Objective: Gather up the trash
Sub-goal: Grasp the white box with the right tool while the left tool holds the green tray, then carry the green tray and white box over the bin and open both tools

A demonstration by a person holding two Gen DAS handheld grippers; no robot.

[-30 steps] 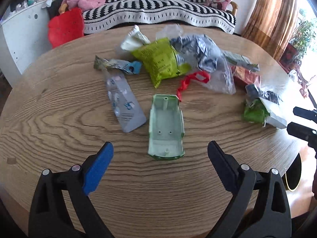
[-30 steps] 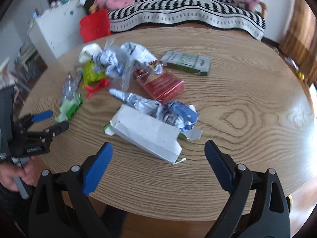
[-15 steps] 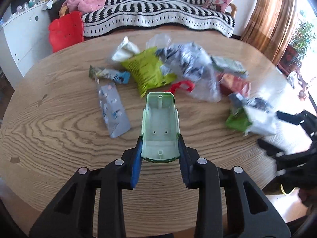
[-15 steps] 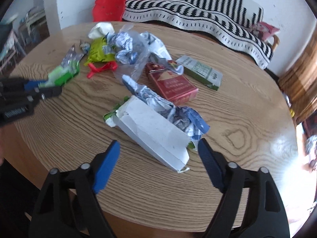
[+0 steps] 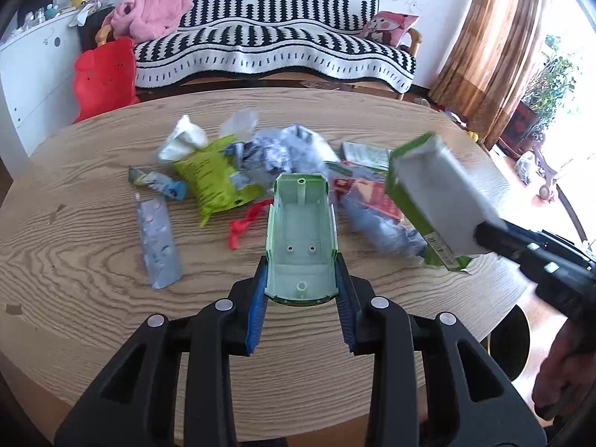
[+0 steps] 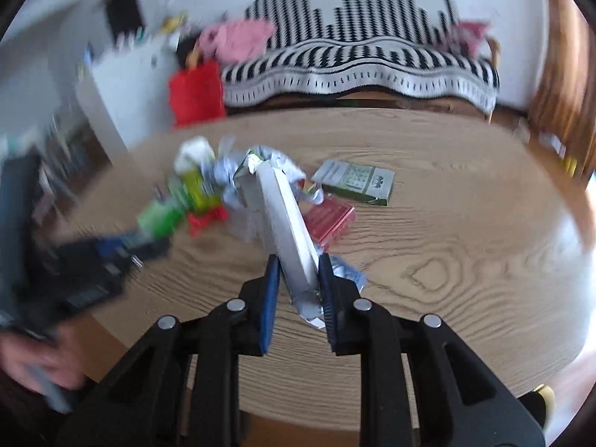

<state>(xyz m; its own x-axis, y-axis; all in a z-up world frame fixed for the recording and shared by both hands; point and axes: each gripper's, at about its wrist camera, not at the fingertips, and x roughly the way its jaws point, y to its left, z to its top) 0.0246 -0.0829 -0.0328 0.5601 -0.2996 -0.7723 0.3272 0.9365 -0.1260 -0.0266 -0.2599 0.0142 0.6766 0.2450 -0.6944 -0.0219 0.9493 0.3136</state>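
Note:
My left gripper (image 5: pixel 301 260) is shut on a pale green plastic tray (image 5: pixel 301 219) and holds it above the round wooden table (image 5: pixel 93 298). The right gripper (image 6: pixel 296 262) has its jaws closing on a white carton with green edges (image 6: pixel 283 216); the pads press on its lower end and it hangs tilted above the table. The left wrist view shows that carton (image 5: pixel 436 193) at the right. Left on the table are a lime packet (image 5: pixel 212 178), a blister pack (image 5: pixel 158 242), a red scrap (image 5: pixel 242 223), crumpled foil (image 5: pixel 283 149), a red box (image 6: pixel 329 219) and a green-white box (image 6: pixel 355 180).
Behind the table stand a sofa with a black-and-white blanket (image 5: pixel 268 52), a red bag (image 5: pixel 104 74) and a white cabinet (image 5: pixel 22 74). Brown curtains (image 5: pixel 495 48) hang at the right. A person's hand (image 6: pixel 33 368) holds the left gripper's grip, blurred.
The left gripper shut on the green tray and lifted it. The right gripper shut on the white carton and raised it off the table, tilting it up.

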